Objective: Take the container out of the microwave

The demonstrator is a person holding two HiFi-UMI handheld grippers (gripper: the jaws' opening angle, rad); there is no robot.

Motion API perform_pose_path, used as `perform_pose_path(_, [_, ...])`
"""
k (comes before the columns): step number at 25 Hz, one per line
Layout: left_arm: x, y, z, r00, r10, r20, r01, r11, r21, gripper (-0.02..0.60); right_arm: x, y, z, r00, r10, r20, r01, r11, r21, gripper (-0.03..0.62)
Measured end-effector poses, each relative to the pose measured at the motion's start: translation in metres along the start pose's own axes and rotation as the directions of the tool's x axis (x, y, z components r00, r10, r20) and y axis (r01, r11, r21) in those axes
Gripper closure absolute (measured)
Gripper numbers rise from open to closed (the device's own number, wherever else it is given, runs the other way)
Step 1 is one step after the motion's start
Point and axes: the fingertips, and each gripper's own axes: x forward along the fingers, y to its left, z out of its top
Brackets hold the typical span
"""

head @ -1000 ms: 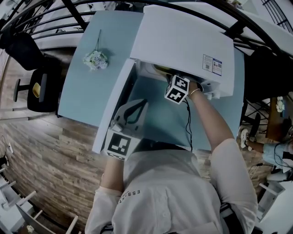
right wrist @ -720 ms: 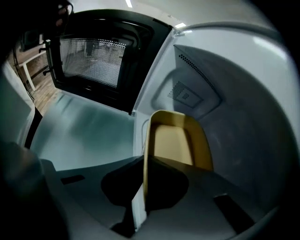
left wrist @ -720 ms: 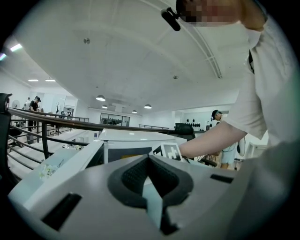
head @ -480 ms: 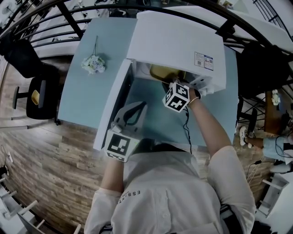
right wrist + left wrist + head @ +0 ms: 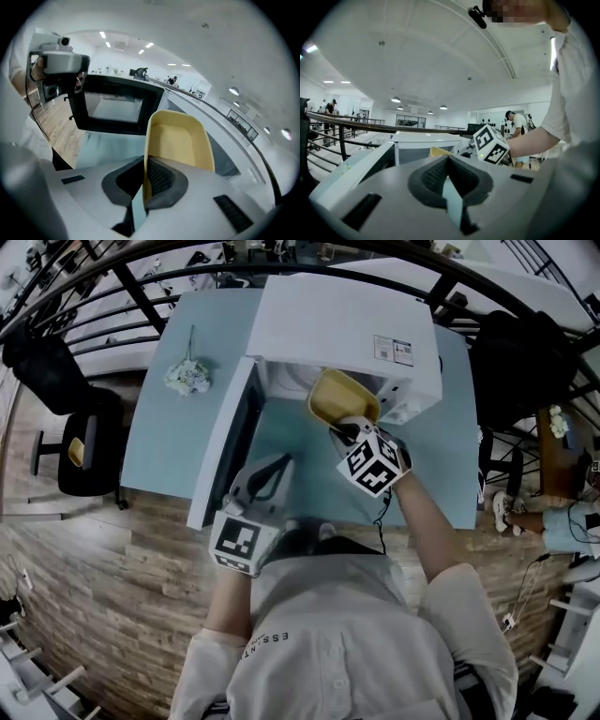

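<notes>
2 grippers on my feed: right gripper [image 5: 146, 161] clamps the container [image 5: 177, 138] by its rim before the open microwave [image 5: 337, 324]; left gripper [image 5: 447, 160] closed, empty.

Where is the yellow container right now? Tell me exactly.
Head view, centre: the yellow plastic container is just outside the white microwave's open front, its near rim clamped in the right tongs, right of the open door.
</notes>
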Motion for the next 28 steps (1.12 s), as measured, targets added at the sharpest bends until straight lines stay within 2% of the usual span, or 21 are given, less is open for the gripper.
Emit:
perform_pose_path(8, [-0.013, -0.022, 0.008, 1.000, 0.005, 0.008, -0.005, 0.999, 0.036, 0.588, -0.058, 0.026, 0.001, 0.994, -0.044, 0.100, 0.035, 0.995, 0.097, 0.574])
perform_pose_path(15, [-0.017, -0.028, 0.017, 0.999, 0.024, 0.023, -0.025, 0.998, 0.056, 0.588, -0.112, 0.026, 0.010, 0.958, -0.144, 0.247, 0.083, 0.967, 0.242, 0.574])
perform_pose_path(20, [-0.016, -0.027, 0.030, 0.999, 0.038, 0.034, -0.041, 0.996, 0.075, 0.588, -0.151, 0.012, 0.021, 0.903, -0.256, 0.346, 0.143, 0.937, 0.320, 0.574])
perform_pose_path(28, [-0.011, -0.024, 0.047, 0.997, 0.049, 0.065, -0.055, 0.993, 0.102, 0.588, -0.198, -0.010, 0.021, 0.779, -0.421, 0.465, 0.197, 0.868, 0.456, 0.574])
